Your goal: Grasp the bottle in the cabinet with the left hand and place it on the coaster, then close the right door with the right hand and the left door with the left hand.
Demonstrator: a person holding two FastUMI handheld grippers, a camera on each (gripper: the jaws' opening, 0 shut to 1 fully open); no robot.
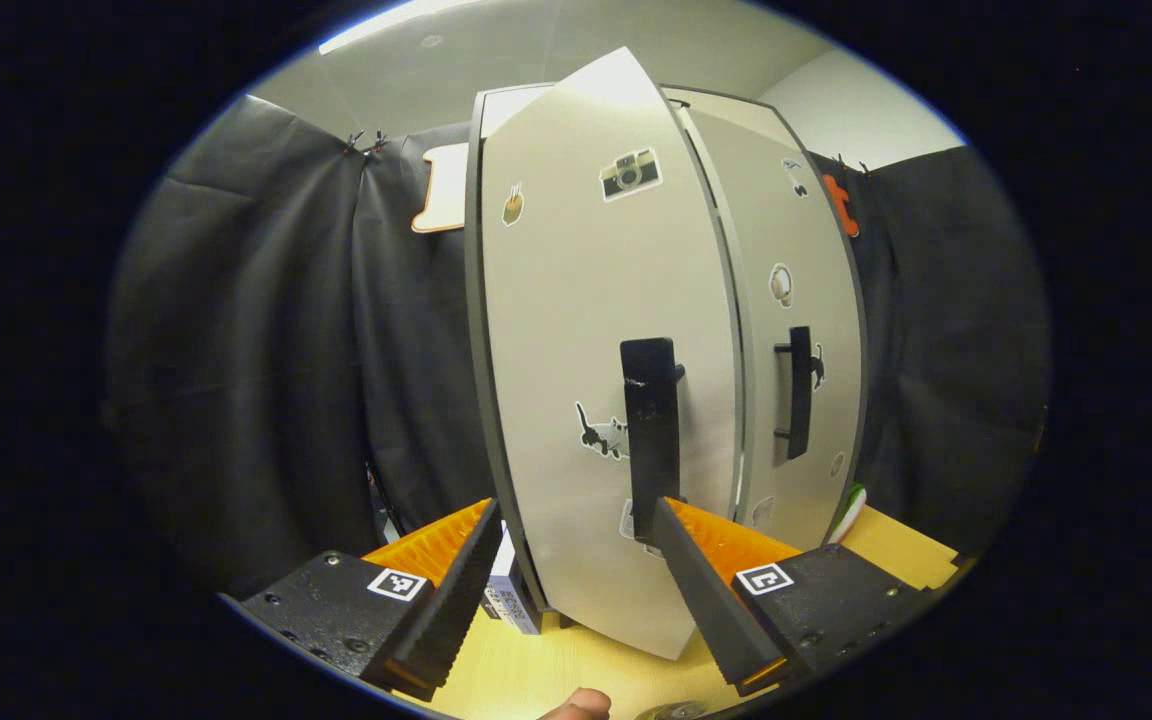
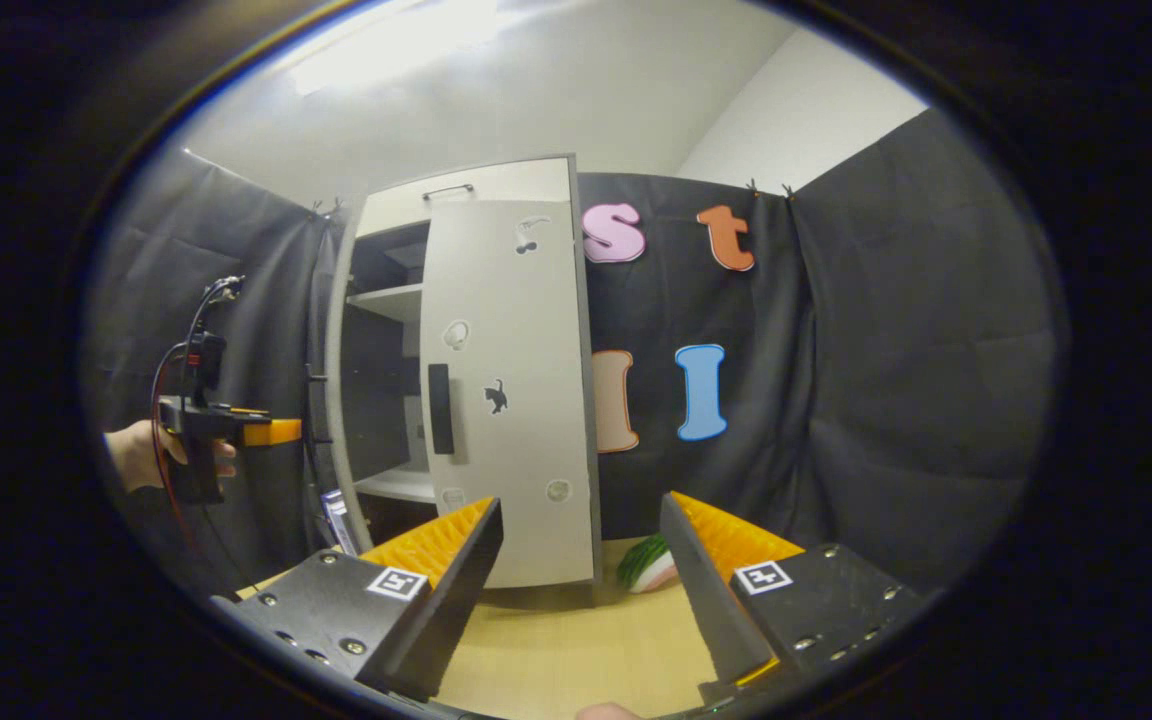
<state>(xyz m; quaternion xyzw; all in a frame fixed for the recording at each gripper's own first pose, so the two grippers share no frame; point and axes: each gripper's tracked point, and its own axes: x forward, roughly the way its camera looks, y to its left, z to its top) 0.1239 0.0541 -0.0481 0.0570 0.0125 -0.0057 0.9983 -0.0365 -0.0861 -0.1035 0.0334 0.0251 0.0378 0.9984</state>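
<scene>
The pale cabinet (image 1: 736, 130) stands close ahead in the left gripper view. Its left door (image 1: 586, 330) is swung partway out, and the door's black handle (image 1: 651, 430) hangs just above my right fingertip. My left gripper (image 1: 576, 510) is open, its fingers either side of the door's lower face, gripping nothing. The right door (image 1: 796, 300) lies flat against the cabinet front. In the right gripper view the right door (image 2: 506, 400) covers the right half, and shelves (image 2: 386, 300) show in the open left half. My right gripper (image 2: 581, 505) is open, held back from the cabinet.
A green and white object (image 2: 646, 565) lies on the wooden table (image 2: 576, 640) right of the cabinet. A small labelled box (image 1: 511, 595) stands by the cabinet's left foot. A hand (image 2: 136, 455) holds the left gripper (image 2: 236, 430) at the left door's edge.
</scene>
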